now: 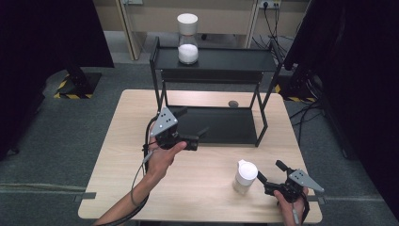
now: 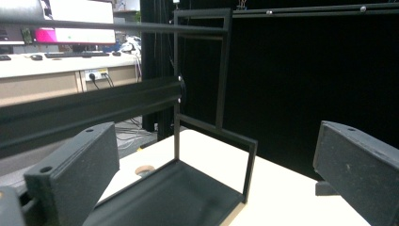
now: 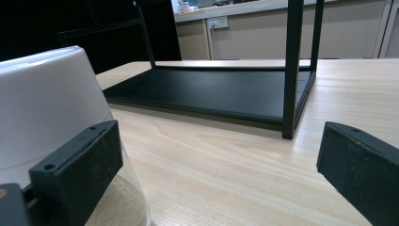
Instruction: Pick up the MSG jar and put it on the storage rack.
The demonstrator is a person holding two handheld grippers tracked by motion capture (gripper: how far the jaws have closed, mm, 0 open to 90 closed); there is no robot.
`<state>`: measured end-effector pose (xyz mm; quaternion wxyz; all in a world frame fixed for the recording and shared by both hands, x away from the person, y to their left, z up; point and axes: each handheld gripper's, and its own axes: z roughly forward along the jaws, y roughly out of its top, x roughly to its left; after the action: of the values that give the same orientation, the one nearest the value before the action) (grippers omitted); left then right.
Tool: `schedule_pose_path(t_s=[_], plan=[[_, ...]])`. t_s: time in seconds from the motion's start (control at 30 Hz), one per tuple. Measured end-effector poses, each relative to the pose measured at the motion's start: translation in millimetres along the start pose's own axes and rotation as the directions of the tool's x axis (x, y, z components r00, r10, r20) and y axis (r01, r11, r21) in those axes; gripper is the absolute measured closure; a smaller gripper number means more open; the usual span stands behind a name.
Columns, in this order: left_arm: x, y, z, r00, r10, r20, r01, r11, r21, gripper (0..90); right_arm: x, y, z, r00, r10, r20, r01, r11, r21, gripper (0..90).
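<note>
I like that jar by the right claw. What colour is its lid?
White. The jar has a white lid, clearest in the high view.

— What stands on the wooden table [image 1: 197, 179]?

— A black two-tier metal rack [image 1: 214, 75], set toward the far edge. Its lower shelf [image 3: 211, 92] lies flat on the tabletop.

— Anything on the upper shelf?

— An hourglass [image 1: 187, 38] with a white cap, its white sand gathered in the lower bulb. It stands upright, left of the shelf's middle.

— And behind the rack?

— A small round grommet [image 1: 233, 103] set in the tabletop. Farther back, wall sockets [image 1: 269, 4] with cables hanging down; black curtains [image 1: 357, 70] flank both sides above grey carpet.
</note>
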<state>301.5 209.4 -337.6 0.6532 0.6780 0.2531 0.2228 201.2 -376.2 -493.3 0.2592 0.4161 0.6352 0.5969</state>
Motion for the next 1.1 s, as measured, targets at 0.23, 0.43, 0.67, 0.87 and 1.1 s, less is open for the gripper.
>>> schedule_pose_path(t_s=[0.23, 0.43, 0.67, 0.87, 1.1], plan=[[-4.0, -16.4, -4.6, 0.9999, 0.000, 0.017, 0.000, 1.0000, -0.002, 0.2, 0.3, 0.2, 0.0, 1.0000, -0.001, 0.001, 0.001, 1.0000, 0.001, 1.0], [-7.9, -31.5, -6.9, 0.9993, -0.011, 0.036, 0.011, 0.9999, -0.002, 0.1, 0.0, 0.0, 0.0, 1.0000, 0.001, 0.000, -0.001, 1.0000, 0.000, 1.0], [-13.2, -49.6, -10.3, 0.9982, -0.007, 0.060, 0.006, 1.0000, 0.007, 0.1, 0.0, -0.1, -0.1, 1.0000, 0.002, 0.002, -0.002, 1.0000, 0.000, 1.0], [-18.8, -63.6, -13.3, 0.9980, 0.008, 0.063, -0.008, 1.0000, -0.002, 0.1, 0.1, 0.0, 0.1, 1.0000, 0.000, -0.001, 0.000, 1.0000, 0.001, 1.0], [-18.3, -79.5, -15.9, 0.9973, -0.014, 0.072, 0.014, 0.9999, 0.001, 0.1, 0.0, -0.1, 0.2, 1.0000, 0.002, -0.001, -0.002, 1.0000, 0.001, 1.0]])
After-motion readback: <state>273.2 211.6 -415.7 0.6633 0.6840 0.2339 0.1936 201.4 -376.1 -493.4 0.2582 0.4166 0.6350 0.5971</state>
